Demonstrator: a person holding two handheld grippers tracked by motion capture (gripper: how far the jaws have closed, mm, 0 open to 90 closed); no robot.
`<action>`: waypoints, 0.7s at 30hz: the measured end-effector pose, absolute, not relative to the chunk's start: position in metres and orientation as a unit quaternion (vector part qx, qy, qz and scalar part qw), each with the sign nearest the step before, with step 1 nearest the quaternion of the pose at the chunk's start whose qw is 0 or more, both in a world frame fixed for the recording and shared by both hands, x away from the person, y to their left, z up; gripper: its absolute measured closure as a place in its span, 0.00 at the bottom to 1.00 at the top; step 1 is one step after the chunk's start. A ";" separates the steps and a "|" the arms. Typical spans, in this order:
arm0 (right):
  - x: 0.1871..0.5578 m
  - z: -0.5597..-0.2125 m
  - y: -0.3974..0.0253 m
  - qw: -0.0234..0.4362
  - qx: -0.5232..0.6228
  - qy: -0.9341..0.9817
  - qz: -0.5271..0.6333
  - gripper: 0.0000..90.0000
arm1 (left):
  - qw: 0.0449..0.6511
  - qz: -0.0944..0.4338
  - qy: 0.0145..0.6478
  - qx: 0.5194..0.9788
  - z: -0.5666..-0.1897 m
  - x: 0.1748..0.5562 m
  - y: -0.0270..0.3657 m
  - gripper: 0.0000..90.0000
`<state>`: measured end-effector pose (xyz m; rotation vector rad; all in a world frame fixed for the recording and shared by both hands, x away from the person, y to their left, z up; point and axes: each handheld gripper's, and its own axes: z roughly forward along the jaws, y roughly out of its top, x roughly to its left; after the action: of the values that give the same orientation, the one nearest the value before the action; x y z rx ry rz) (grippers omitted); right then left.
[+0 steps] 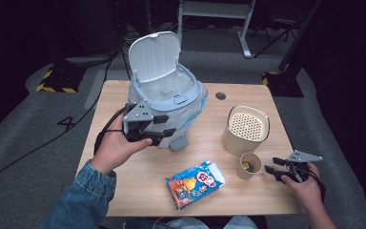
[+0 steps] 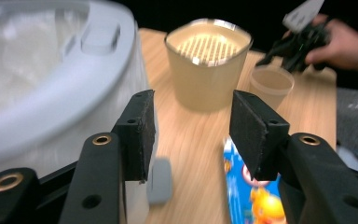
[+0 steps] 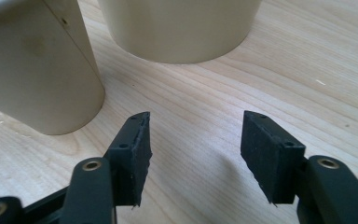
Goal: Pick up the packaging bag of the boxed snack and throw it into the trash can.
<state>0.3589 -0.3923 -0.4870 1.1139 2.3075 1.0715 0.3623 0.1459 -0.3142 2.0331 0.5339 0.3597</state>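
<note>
Both grippers' fingers stand wide apart with nothing between them: the right gripper (image 1: 272, 168) sits just right of the small paper cup (image 1: 249, 164), the left gripper (image 1: 158, 135) against the open bin (image 1: 164, 102). Judging by this, clearing has barely begun; cup and snack packet (image 1: 195, 183) both remain on the table (image 1: 133, 186).

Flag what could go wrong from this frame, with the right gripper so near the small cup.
The right gripper sits open beside the small paper cup, which holds something yellowish; a nudge might tip it. The perforated-lid container stands close behind, so a wide jaw could catch it. The left gripper hovers open against the white bin, and could shove it.
</note>
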 end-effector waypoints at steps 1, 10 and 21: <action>0.358 -0.485 -0.393 0.182 0.393 0.816 0.383 0.48 | 0.480 0.151 0.221 0.835 -0.318 0.360 0.148 0.55; 0.355 -0.471 -0.394 0.173 0.384 0.818 0.392 0.52 | 0.473 0.139 0.263 0.829 -0.374 0.339 0.169 0.52; 0.350 -0.453 -0.395 0.171 0.373 0.816 0.407 0.53 | 0.416 0.130 0.305 0.847 -0.446 0.332 0.185 0.52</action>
<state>0.3504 -0.3952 -0.4530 1.0595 2.3179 1.1568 0.3323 0.1850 -0.4458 2.1262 0.7659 0.3262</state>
